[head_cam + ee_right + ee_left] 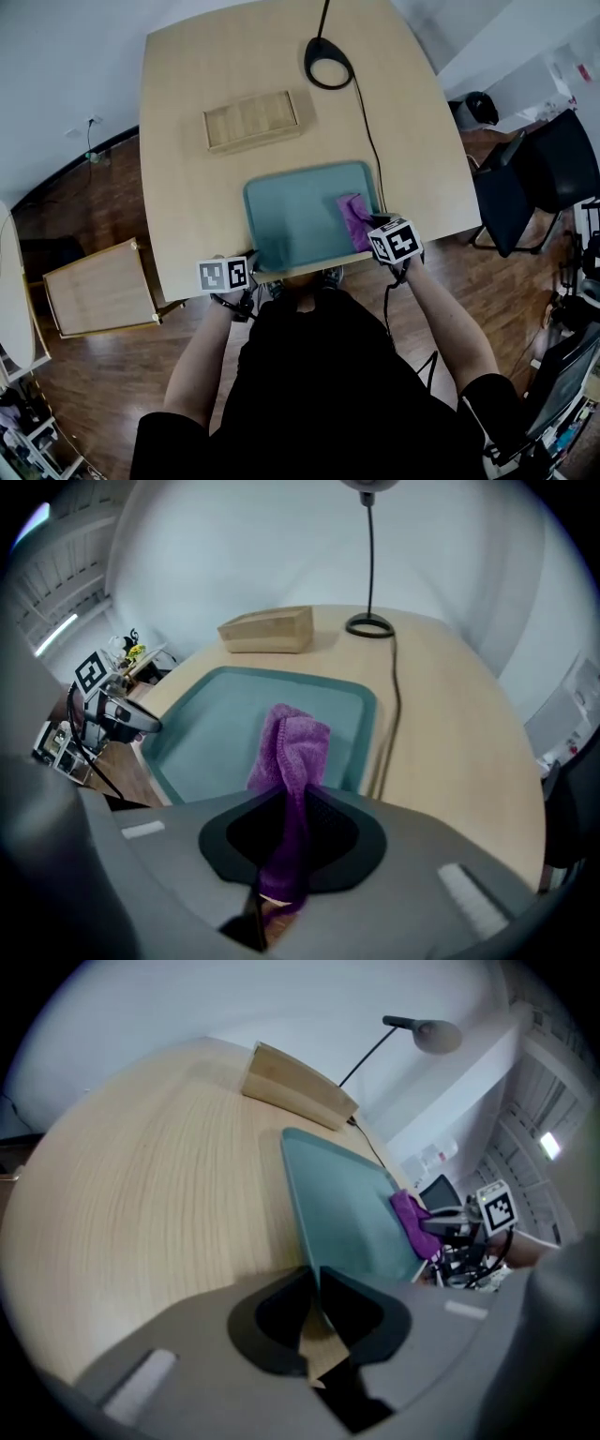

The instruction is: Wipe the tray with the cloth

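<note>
Two grippers are both busy: the left gripper [317,1283] pinches the near rim of the teal tray [342,1213], which looks stiff, light and likely to slide. The right gripper [286,834] clamps the bunched purple cloth [295,747], which is probably soft and limp and drapes onto the tray's right side.

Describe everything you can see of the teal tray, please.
The teal tray is rectangular, with rounded corners and a low raised rim; it looks like plastic. It lies flat on the light wooden table, near the front edge. The left gripper is closed on its near left rim. A purple cloth, held by the right gripper, rests on its right side. The rest of its inside is bare.
</note>
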